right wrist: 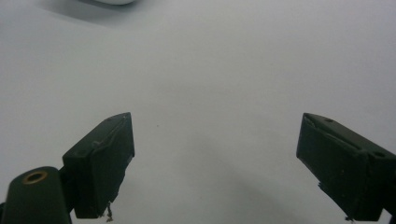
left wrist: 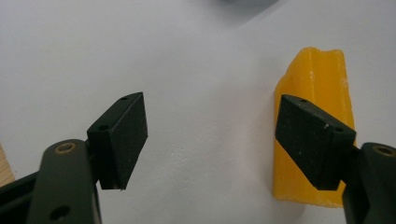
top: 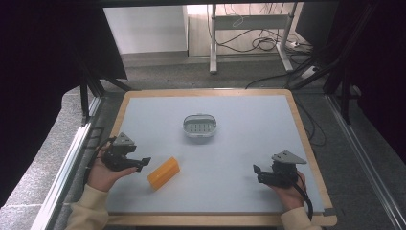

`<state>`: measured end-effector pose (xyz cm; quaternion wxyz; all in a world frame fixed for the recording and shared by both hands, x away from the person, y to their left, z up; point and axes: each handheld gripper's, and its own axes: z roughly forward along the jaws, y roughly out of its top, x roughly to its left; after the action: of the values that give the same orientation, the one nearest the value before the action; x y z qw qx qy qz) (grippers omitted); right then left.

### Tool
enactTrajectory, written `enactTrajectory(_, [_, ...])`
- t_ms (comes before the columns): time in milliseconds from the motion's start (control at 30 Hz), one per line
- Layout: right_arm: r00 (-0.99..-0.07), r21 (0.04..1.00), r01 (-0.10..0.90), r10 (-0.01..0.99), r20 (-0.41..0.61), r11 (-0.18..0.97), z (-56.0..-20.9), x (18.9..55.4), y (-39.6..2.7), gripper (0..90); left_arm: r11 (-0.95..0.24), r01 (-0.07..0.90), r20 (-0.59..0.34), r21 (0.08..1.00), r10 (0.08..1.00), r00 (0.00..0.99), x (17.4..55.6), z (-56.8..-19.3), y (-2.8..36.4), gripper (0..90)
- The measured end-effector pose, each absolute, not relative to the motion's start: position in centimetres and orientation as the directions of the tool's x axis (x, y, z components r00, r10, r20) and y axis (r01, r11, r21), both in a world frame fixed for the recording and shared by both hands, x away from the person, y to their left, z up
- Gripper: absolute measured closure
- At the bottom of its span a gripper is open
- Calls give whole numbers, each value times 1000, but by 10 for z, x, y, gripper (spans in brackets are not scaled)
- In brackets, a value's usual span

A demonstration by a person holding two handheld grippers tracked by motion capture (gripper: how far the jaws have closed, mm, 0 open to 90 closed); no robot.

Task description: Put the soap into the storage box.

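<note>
An orange-yellow block (top: 163, 173) lies flat on the grey table mat, front left of centre. My left gripper (top: 141, 163) is held just left of it, open, with nothing between its jaws. In the left gripper view the block (left wrist: 314, 88) stands behind the right jaw, and the gap between the jaws holds bare mat; the left gripper (left wrist: 217, 140) is wide open. My right gripper (top: 256, 173) rests at the front right of the mat, open and empty. The right gripper view has my right gripper (right wrist: 215, 158) over plain mat.
A small grey oval dish (top: 199, 125) with a slotted bottom sits at the middle of the mat (top: 239, 143). A wooden rim (top: 306, 139) frames the table. Metal rails run along both sides; cables and a desk frame lie on the floor beyond.
</note>
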<state>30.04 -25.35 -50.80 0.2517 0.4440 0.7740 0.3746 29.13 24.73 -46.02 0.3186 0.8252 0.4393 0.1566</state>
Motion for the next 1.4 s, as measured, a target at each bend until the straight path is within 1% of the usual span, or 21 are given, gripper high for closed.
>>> enactTrajectory(100, [-465, 795, 507, 882, -74, 334, -508, 300, -256, 122, -413, 620, -16, 667, 824, 567, 290, -457, 247, 255])
enactTrajectory(333, [-441, 800, 512, 895, -67, 312, -507, 300, -262, 126, -441, 609, 7, 659, 813, 582, 291, -455, 242, 255])
enactTrajectory(500, [-452, 803, 502, 889, -73, 321, -508, 300, -260, 126, -442, 597, 1, 669, 804, 595, 290, -449, 239, 255])
enactTrajectory(700, [-461, 800, 500, 884, -76, 330, -508, 299, -258, 126, -469, 595, 17, 652, 794, 607, 288, -446, 235, 254])
enactTrajectory(900, [-464, 798, 501, 882, -79, 335, -509, 299, -257, 126, -465, 598, 1, 652, 790, 613, 286, -443, 233, 254])
enactTrajectory(1400, [-462, 798, 499, 883, -86, 339, -509, 299, -257, 126, -521, 584, 22, 623, 758, 652, 289, -438, 208, 253])
